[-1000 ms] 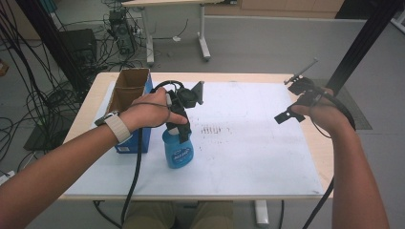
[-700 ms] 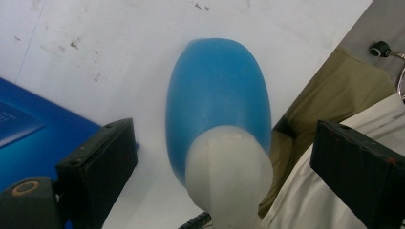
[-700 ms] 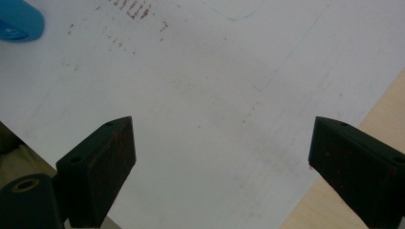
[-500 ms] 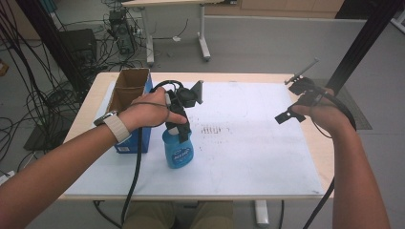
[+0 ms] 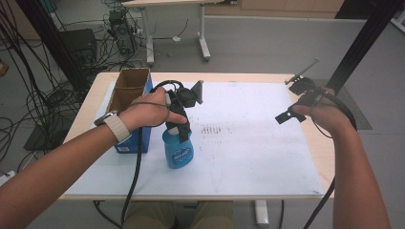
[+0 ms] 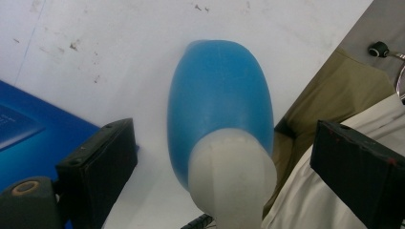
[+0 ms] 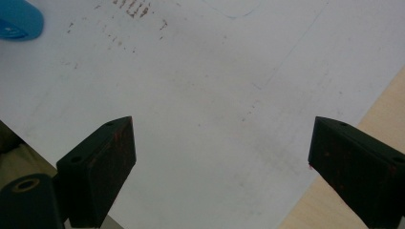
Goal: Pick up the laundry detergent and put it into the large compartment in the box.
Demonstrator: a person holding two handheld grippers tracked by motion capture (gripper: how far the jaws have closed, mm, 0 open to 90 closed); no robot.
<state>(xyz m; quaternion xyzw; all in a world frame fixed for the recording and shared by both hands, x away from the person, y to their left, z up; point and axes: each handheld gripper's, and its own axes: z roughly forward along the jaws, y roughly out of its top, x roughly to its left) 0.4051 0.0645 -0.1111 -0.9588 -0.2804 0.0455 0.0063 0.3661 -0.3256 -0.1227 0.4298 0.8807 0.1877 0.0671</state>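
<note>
While the left gripper (image 5: 184, 126) hangs over the blue bottle (image 5: 178, 149), its jaws are spread wide on each side of the white cap (image 6: 231, 179), not touching. That bottle stands near the counter's (image 5: 267, 183) front edge, beside a box (image 5: 128, 100). It looks smooth, slippery plastic; grab the narrow cap. The right gripper (image 5: 290, 113) is spread, empty, by the right edge.

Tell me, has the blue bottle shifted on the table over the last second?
No. In the high view the blue bottle stands in the same spot beside the blue box, with the open left gripper above it.
</note>
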